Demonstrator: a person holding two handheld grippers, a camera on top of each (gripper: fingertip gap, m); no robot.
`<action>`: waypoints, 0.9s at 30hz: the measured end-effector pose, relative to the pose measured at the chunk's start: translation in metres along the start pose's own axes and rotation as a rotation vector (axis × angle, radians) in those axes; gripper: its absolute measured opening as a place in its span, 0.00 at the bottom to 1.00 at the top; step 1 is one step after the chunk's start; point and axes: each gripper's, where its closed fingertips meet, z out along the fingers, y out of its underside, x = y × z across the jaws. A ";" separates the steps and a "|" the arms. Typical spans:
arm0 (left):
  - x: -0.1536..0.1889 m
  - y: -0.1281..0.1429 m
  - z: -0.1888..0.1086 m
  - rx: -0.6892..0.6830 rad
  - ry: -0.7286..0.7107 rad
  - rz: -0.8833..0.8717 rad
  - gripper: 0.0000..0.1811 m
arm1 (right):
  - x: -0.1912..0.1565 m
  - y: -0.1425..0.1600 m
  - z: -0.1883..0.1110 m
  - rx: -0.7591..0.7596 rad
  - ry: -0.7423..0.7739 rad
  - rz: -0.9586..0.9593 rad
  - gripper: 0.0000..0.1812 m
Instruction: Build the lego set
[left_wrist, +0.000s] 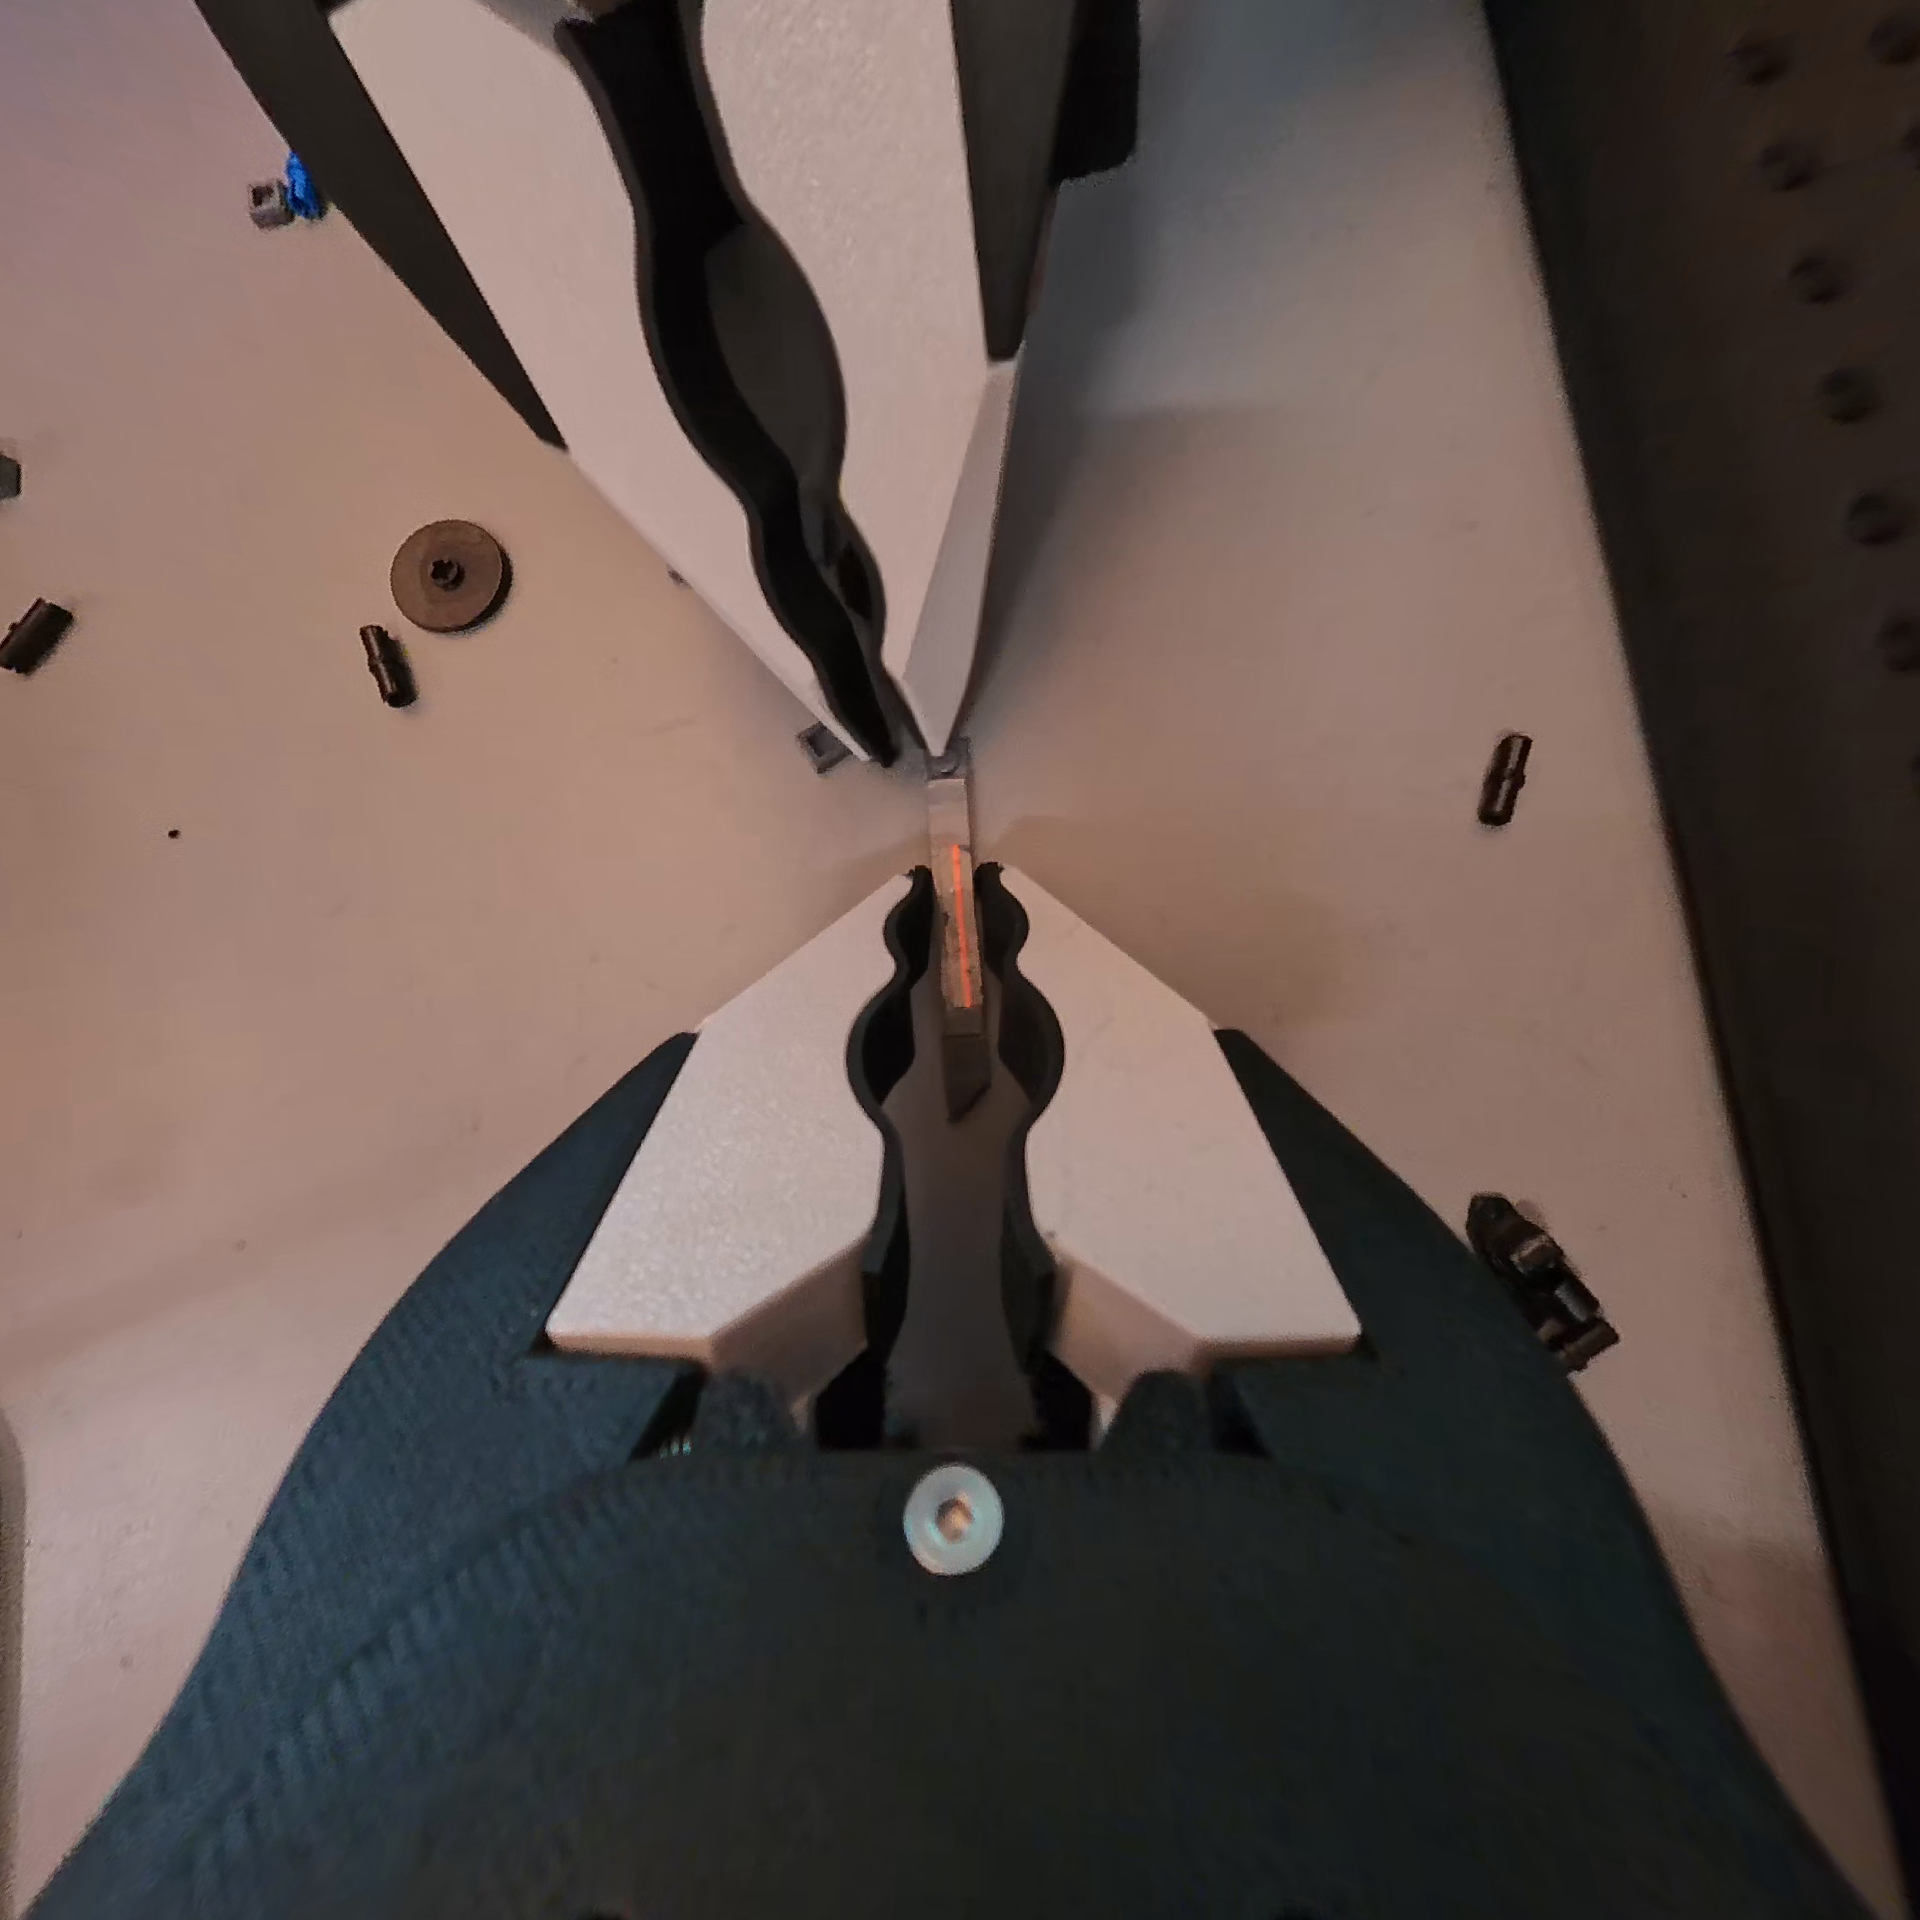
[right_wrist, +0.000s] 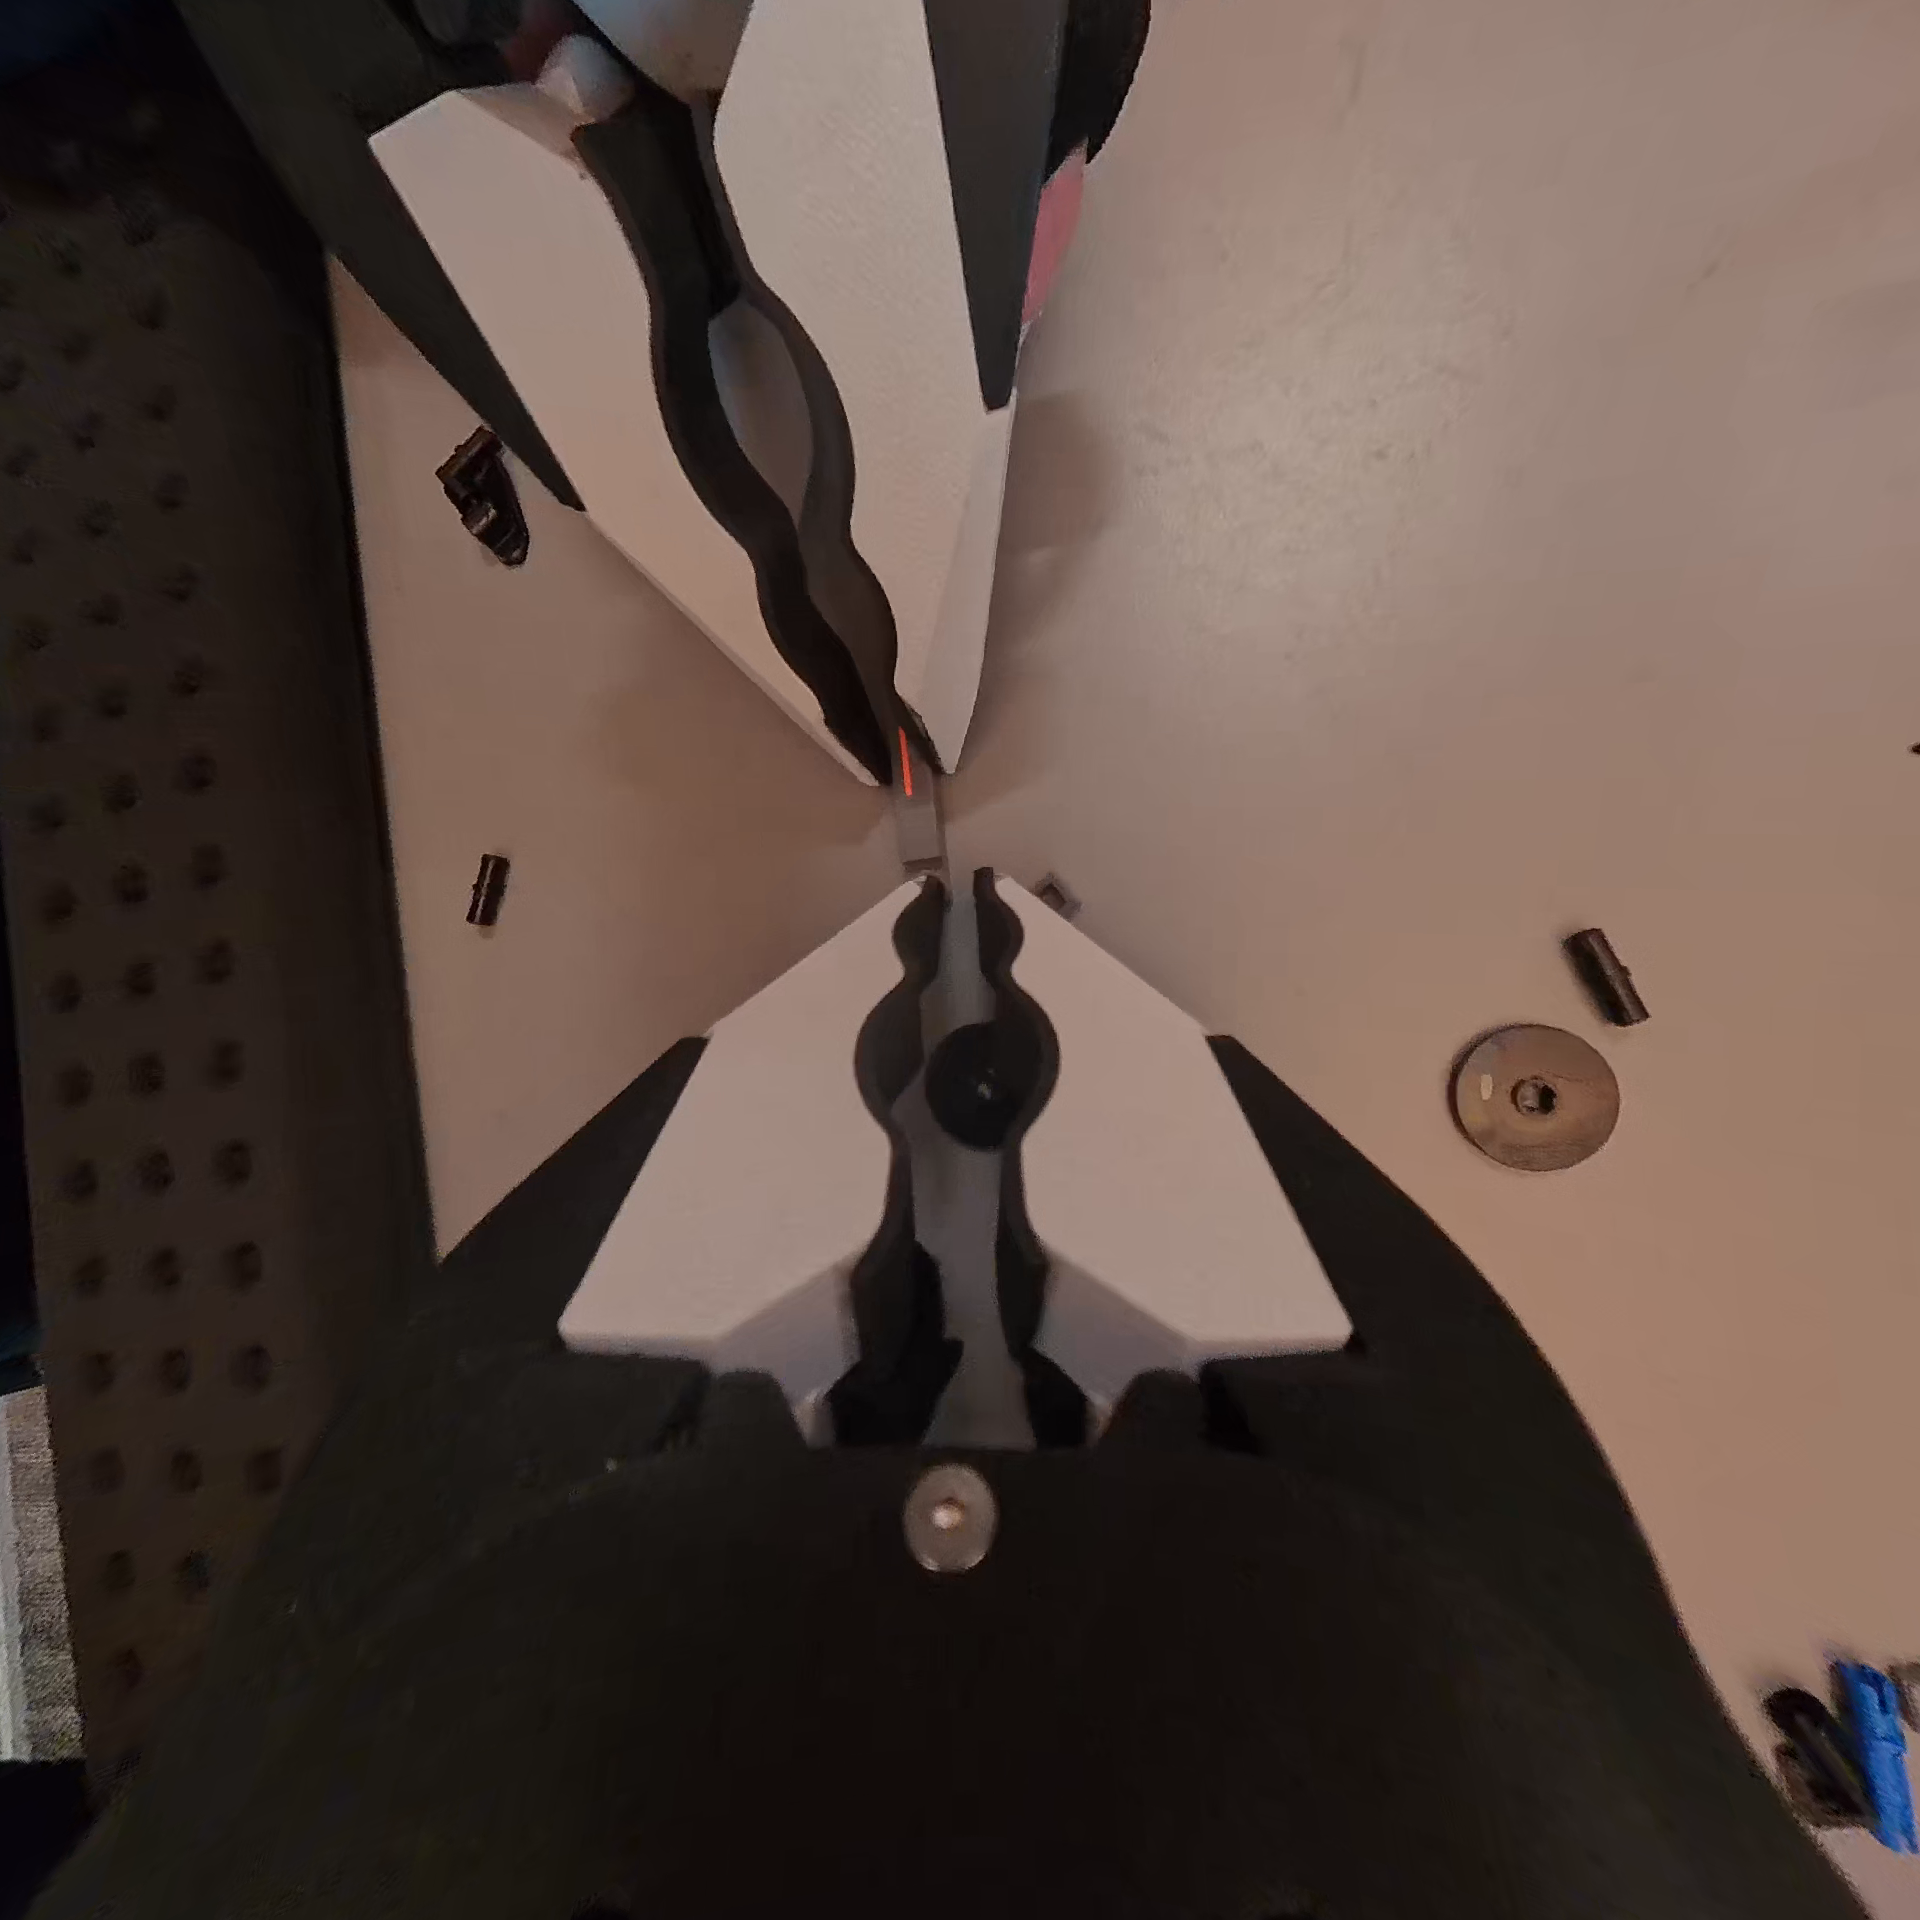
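My two grippers meet tip to tip over the pale table (left_wrist: 1247, 623). My left gripper (left_wrist: 956, 873) is shut on a thin grey lego piece with an orange stripe (left_wrist: 958, 935), whose far end sticks out past the tips. My right gripper (right_wrist: 953, 883) is shut, with a black round lego part (right_wrist: 982, 1086) seated between its fingers and a small grey end (left_wrist: 948, 767) at its tips. In the right wrist view the left gripper (right_wrist: 904, 769) holds the striped piece (right_wrist: 920, 831) right up against my right fingertips. Whether the two pieces are joined is hidden.
Loose parts lie on the table: a black disc (left_wrist: 450, 574) (right_wrist: 1534, 1097), black pins (left_wrist: 387, 665) (left_wrist: 1503, 779) (right_wrist: 1605, 977), a black clump (left_wrist: 1538, 1283) (right_wrist: 483, 497), a small grey piece (left_wrist: 821, 746), a blue piece (right_wrist: 1875, 1756). A dark perforated mat (right_wrist: 156, 831) borders the table. My left and right fingertips are right by each other. My right gripper's tips are some 10 centimeters from the black disc (right_wrist: 1534, 1097). It turns up in the left wrist view (left_wrist: 448, 579) as well.
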 end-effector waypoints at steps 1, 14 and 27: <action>0.000 0.000 0.000 -0.002 0.000 -0.003 0.04 | -0.001 -0.001 -0.002 0.012 -0.013 0.006 0.03; -0.001 0.001 -0.001 -0.024 -0.014 0.005 0.04 | 0.013 0.002 -0.010 0.008 0.074 0.009 0.05; 0.000 0.003 -0.004 -0.020 0.001 -0.005 0.06 | 0.017 -0.003 -0.009 0.009 0.132 -0.027 0.00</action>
